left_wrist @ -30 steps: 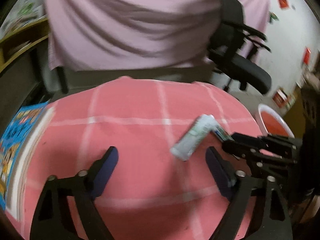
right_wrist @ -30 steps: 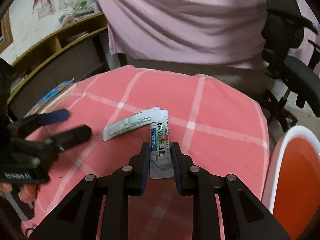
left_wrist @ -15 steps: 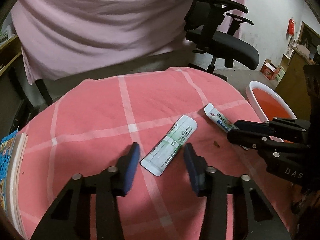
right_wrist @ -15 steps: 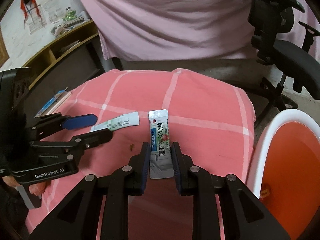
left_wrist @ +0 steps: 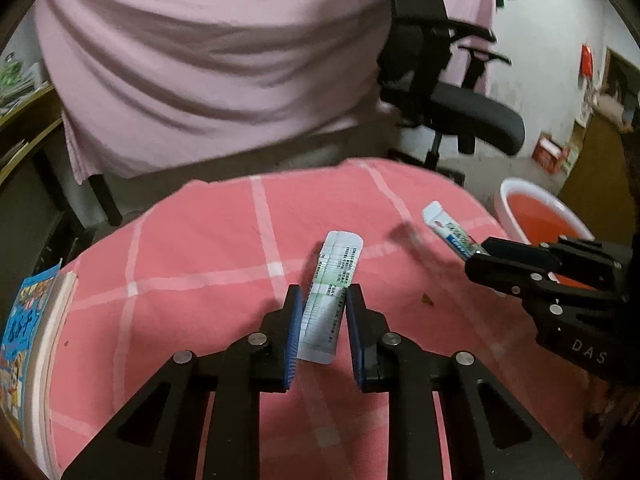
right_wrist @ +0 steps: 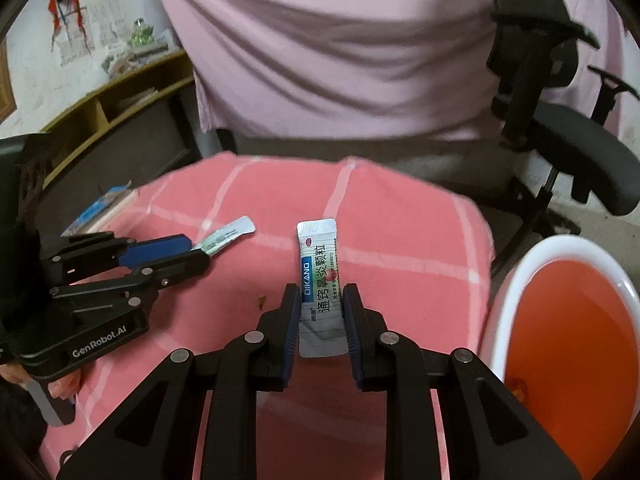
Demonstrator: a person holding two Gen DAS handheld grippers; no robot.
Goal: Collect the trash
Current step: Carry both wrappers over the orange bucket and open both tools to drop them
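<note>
Lying between the closing jaws of the left gripper (left_wrist: pixel 322 300), a green-and-white sachet (left_wrist: pixel 334 280) sits above the pink checked cloth (left_wrist: pixel 208 248). The right gripper (right_wrist: pixel 321 300) pinches a silver sachet (right_wrist: pixel 320 276) narrowly, beside the white bin (right_wrist: pixel 516 280) lined in orange.

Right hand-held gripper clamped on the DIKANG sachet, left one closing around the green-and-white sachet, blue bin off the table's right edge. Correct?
Wrong on the bin: its inside is orange-red with a white rim, as the right wrist view shows. The right hand-held gripper does clamp the DIKANG sachet.
</note>
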